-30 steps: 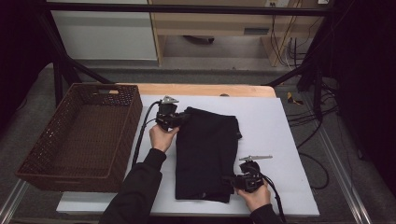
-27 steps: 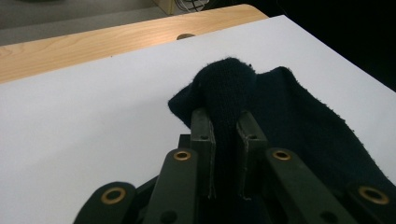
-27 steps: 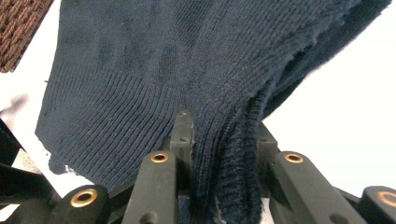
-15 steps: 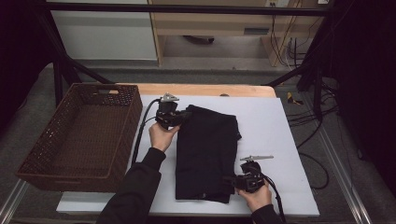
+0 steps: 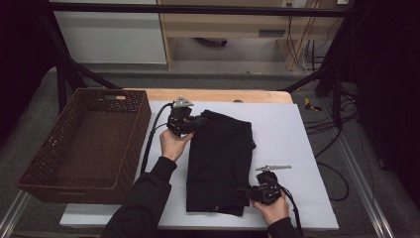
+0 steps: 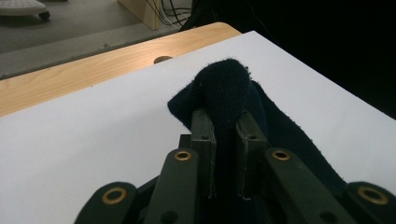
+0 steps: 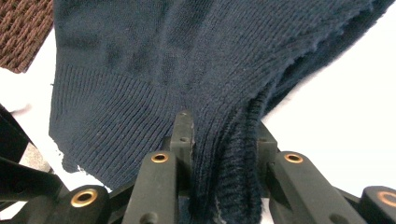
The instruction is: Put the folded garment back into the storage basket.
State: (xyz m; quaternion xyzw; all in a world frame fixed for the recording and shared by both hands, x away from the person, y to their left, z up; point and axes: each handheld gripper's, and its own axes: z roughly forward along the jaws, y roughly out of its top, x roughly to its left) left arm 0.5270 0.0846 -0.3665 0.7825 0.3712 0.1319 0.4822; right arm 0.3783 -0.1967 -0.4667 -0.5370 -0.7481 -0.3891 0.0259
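Left gripper: we're clamping a bunched corner of the dark knit sweater at its far left edge; in the left gripper view the fabric is bulging up between the closed jaws. Right gripper: we're pinching the ribbed hem at the near right corner, jaws closed on a thick fold.

The sweater is lying folded lengthwise on the white mat, middle of the table, with the wicker basket sitting empty just to the left of the mat.

Our read: we're holding diagonal corners, about to fold again or lift it over to the basket. To do it well:
- we're keeping both grips tight; knit is stretchy and the left bite looks small, so it could slip
- lifting both ends together, level, so the layers aren't sliding apart
- keeping slight tension between the grippers, no yanking
- clearing the basket rim before lowering
- watching that the trailing cables aren't snagging the fabric
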